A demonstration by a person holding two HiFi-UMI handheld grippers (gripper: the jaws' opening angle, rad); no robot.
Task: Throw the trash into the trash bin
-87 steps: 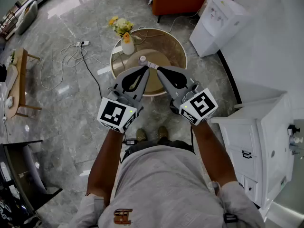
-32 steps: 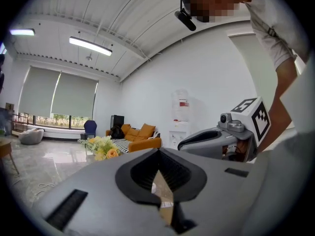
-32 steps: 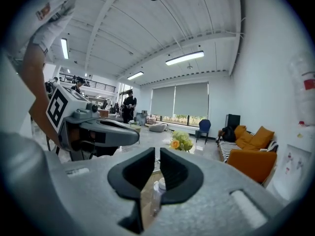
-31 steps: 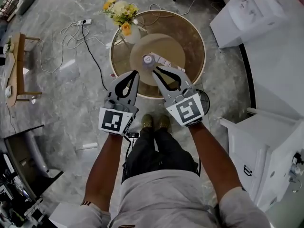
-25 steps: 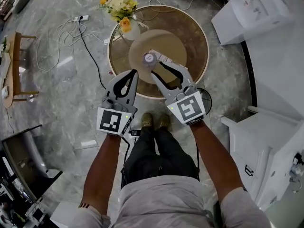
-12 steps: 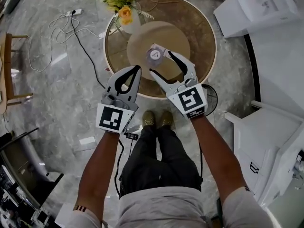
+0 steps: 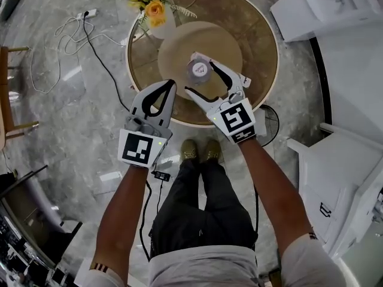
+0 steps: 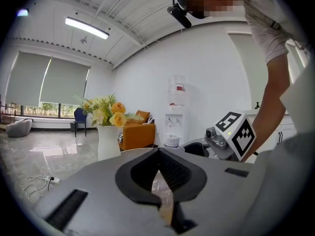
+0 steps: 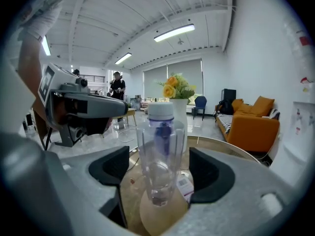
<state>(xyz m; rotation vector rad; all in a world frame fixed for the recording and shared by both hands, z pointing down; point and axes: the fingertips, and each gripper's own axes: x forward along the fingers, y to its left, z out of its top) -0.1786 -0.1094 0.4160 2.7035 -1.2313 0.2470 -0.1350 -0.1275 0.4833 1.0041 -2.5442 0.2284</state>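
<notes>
A clear plastic bottle [image 7: 199, 70] with a white cap stands upright on the tan mat of the round table [image 7: 263, 82]. My right gripper [image 7: 198, 78] is open, one finger on each side of the bottle. Its jaws have just been opening. In the right gripper view the bottle [image 9: 160, 156] sits midway in the right gripper [image 9: 160, 173], with a gap to each pad. My left gripper [image 7: 172, 84] is shut and hovers just left of the bottle, over the table's near edge. In the left gripper view only a thin tan sliver shows at its closed tips [image 8: 158, 154]. A dark mesh bin [image 7: 269, 124] stands on the floor under the table's right edge.
A white vase of yellow flowers [image 7: 157, 17] stands at the table's far left. A small white label [image 7: 244, 79] lies beside the bottle. Cables [image 7: 78, 40] trail over the floor on the left. A water dispenser [image 7: 317, 5] and a white cabinet [image 7: 335, 160] stand on the right.
Both grippers have sunk toward the table. The right jaws have spread wide and now flank the bottle. The left gripper stays shut beside it.
</notes>
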